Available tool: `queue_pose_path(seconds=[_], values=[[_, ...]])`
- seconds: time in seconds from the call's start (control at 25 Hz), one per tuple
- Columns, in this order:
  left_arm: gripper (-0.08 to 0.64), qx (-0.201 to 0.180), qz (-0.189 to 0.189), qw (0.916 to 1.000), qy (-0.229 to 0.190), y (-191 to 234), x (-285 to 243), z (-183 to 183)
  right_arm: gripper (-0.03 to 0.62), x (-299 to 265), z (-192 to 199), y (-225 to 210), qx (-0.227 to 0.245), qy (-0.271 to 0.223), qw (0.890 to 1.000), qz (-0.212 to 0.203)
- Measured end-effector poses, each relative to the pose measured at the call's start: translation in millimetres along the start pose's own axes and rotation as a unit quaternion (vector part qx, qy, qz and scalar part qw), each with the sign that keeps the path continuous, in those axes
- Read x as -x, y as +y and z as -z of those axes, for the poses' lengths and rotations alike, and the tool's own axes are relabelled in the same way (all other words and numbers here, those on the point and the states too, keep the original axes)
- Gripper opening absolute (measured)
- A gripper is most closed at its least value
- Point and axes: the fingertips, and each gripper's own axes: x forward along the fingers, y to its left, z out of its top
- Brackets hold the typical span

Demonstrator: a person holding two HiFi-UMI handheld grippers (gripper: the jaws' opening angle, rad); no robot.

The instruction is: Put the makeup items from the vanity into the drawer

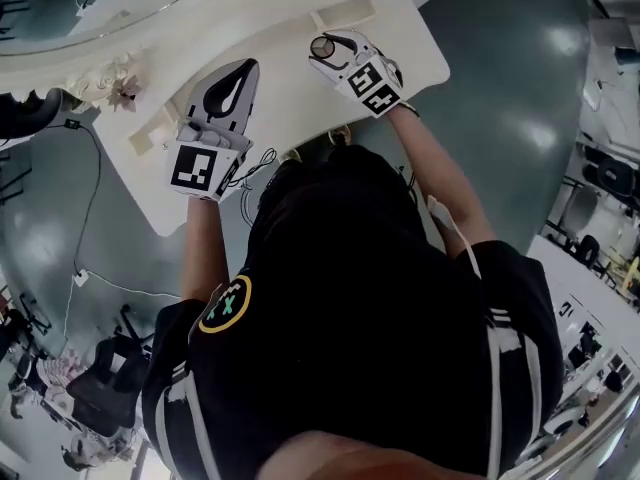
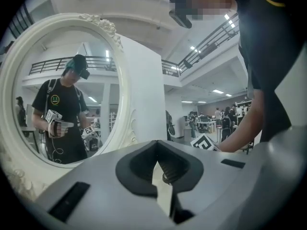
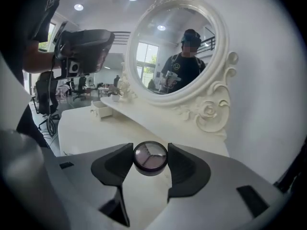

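One round compact (image 3: 150,157) is clamped in the right gripper (image 3: 150,154) above the table (image 3: 91,128), not yet in the drawer (image 3: 100,110); the left gripper (image 2: 157,147) is closed and empty

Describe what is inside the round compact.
Three wedge-shaped pans show inside the compact, held in the right gripper; its jaws cover the sides, and the underside is hidden.
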Motion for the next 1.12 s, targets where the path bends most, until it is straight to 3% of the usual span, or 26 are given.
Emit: queue_pose_path(seconds=[0.28,0.4,0.6,0.84,0.96,1.08,1.12], values=[[0.019,-0.008,0.032,0.9995,-0.003,-19.6,-24.9,-9.7,0.245,29.3,27.8,-71.4,-0.016,0.027,0.998,0.062],[0.019,0.01,0.017,0.9998,-0.004,-20.3,-24.9,-21.5,0.245,20.8,36.0,-99.5,-0.033,0.039,0.996,0.076],[0.019,0.0,-0.014,0.9998,0.011,-7.7,-7.3,-10.5,0.245,-5.3,52.6,-123.9,-0.057,0.067,0.993,0.077],[0.018,0.01,-0.042,0.9989,0.02,-2.1,3.5,-12.3,0.247,-22.0,60.3,-131.7,-0.074,0.072,0.992,0.072],[0.02,-0.01,-0.045,0.9984,0.032,3.9,9.7,2.0,0.25,-27.9,65.8,-129.9,-0.082,0.078,0.991,0.069],[0.019,-0.013,-0.041,0.9987,0.029,1.4,8.7,2.8,0.361,-28.7,70.6,-125.4,-0.086,0.078,0.991,0.065],[0.018,-0.012,-0.039,0.9988,0.028,0.5,7.6,2.8,0.362,-28.0,71.2,-124.9,-0.087,0.076,0.991,0.066]])
